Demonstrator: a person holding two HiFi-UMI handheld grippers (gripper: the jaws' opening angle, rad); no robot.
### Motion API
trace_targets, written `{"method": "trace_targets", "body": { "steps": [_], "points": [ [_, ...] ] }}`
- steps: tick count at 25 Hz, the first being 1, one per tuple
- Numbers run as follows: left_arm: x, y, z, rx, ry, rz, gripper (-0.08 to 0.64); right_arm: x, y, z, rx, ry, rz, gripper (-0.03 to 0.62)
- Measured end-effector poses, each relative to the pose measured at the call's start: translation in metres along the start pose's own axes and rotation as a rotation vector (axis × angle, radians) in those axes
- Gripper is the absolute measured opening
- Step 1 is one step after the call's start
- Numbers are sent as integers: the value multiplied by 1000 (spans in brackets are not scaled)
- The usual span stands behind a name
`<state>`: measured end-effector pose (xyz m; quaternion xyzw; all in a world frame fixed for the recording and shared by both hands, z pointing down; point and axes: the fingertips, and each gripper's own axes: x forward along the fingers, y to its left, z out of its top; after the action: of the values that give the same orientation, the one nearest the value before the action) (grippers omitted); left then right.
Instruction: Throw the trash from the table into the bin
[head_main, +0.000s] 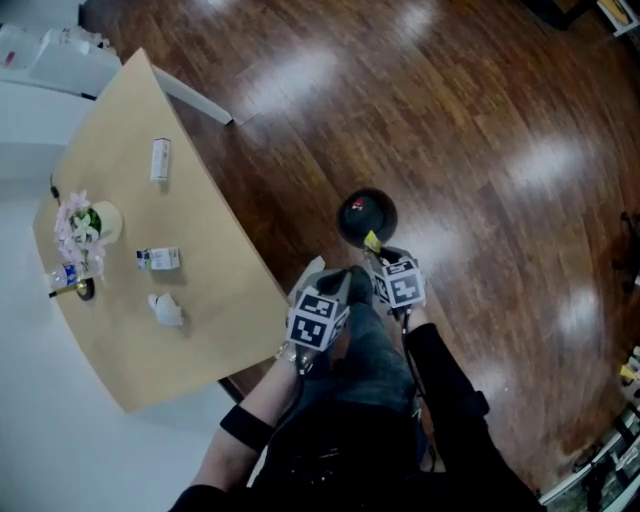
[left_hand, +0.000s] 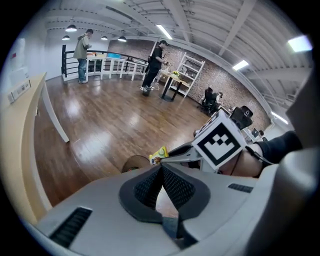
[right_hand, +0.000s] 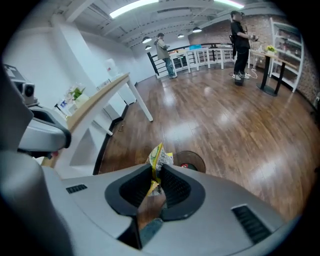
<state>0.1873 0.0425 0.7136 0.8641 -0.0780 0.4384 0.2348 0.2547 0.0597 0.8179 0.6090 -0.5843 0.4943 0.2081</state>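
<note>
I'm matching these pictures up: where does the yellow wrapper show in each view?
Head view: yellow wrapper at centre, just below the bin.
Left gripper view: lower centre, right of the bin.
Right gripper view: lower centre, pinched in the right tongs, left of the bin.
Shared landmark: the bin.

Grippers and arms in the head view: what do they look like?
The left gripper and right gripper have light grey bodies, dark textured pads and a white cube with black square markers each. Thin dark cables trail back along the arms. The right arm wears a black sleeve; the left forearm has a black band.
</note>
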Motion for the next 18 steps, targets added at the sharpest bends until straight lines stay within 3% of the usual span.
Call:
{"method": "trace_targets", "body": {
  "steps": [8,16,17,18],
  "points": [
    [57,14,-12,-80,27,13,0,86,-57,-28,17,68,-70,73],
    [72,15,-17,-83,33,17,0,127,-90,-41,73,91,-101,80],
    [73,15,-18,-85,33,18,0,129,-92,-40,79,91,-103,95],
    [73,15,-18,-87,32,18,0,131,-94,-38,88,87,-105,164]
  ]
}}
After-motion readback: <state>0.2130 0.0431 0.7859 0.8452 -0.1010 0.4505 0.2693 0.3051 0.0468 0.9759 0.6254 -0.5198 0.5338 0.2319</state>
